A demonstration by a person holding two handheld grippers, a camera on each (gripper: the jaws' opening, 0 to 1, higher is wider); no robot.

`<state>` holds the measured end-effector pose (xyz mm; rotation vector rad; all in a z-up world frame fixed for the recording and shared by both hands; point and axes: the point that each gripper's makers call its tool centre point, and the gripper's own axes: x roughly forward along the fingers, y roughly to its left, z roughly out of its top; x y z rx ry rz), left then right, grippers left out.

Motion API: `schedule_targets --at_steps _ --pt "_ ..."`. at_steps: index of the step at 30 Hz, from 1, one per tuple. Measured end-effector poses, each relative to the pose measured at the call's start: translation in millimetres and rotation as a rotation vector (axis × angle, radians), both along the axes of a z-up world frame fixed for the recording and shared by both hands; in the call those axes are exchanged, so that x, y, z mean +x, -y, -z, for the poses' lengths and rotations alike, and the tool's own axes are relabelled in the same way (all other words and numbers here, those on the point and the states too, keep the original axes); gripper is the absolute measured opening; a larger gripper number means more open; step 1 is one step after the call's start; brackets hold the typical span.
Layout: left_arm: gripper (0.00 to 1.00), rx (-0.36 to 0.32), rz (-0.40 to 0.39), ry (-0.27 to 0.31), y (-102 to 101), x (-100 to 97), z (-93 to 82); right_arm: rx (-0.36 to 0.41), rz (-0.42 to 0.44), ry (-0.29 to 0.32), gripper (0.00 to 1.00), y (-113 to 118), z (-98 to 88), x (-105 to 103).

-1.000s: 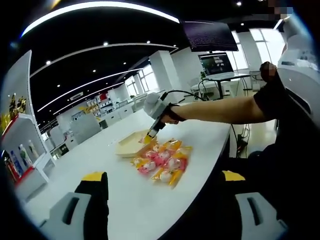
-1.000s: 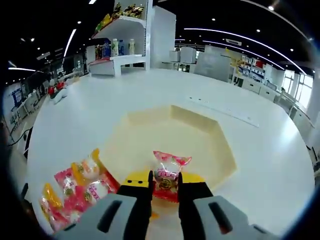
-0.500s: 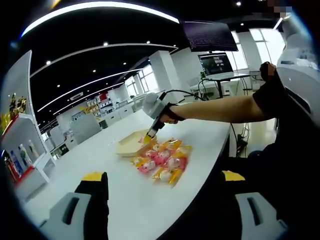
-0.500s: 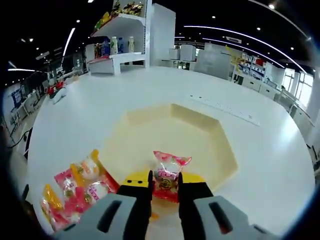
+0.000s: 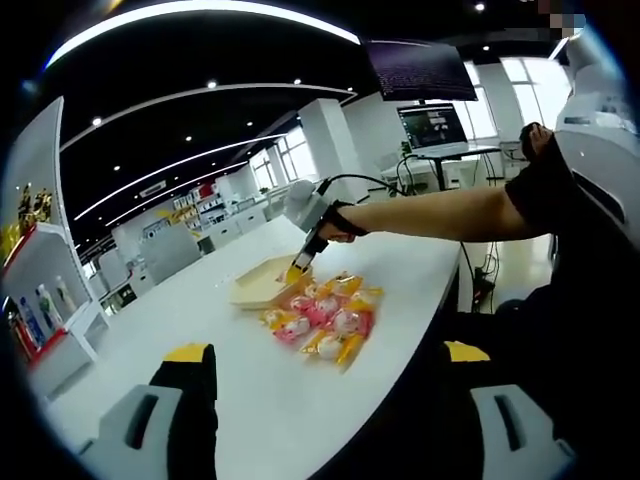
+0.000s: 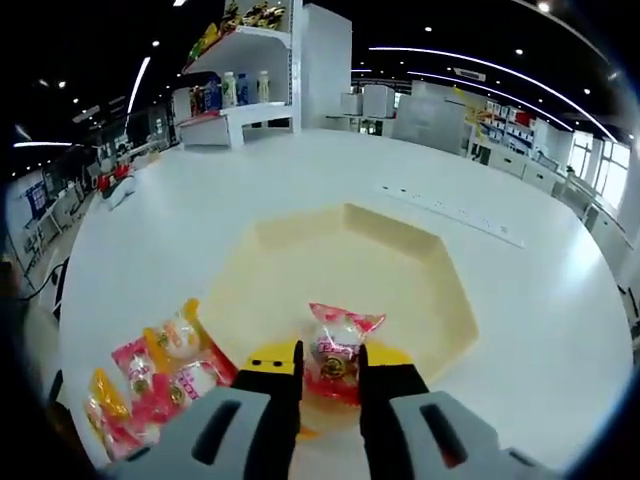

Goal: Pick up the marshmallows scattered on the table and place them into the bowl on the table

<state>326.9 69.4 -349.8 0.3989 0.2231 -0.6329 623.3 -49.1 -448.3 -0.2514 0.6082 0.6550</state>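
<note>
**Release over the bowl, not its rim**

Your right gripper (image 6: 331,372) pinches a pink wrapped marshmallow (image 6: 338,349) at lower centre, above the near edge of the cream bowl (image 6: 420,290). Let go too early and it may land outside. Your left gripper (image 5: 330,385) hangs wide, empty; the remaining marshmallows (image 5: 325,320) lie mid-frame.

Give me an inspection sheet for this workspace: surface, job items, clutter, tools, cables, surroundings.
Surface: white table, bare apart from the job's things.
Job's things: cream bowl, nothing lying in it; pile of wrapped marshmallows beside it; one pink-wrapped marshmallow held over the bowl's near edge.
Clutter: nothing seen on the table.
Tools: right tool shut on the marshmallow; left tool open, holding nothing, back from the pile.
Cables: black cable at the right tool.
Surroundings: shelf with bottles, monitor on a desk, ceiling lights.
</note>
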Motion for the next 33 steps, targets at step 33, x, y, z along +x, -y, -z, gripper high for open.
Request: schedule_targets --at_steps 33 --pt "0.9 0.001 -0.003 0.004 -0.3 -0.1 -2.2 0.051 -0.003 0.057 0.45 -1.4 -7.6 1.2"
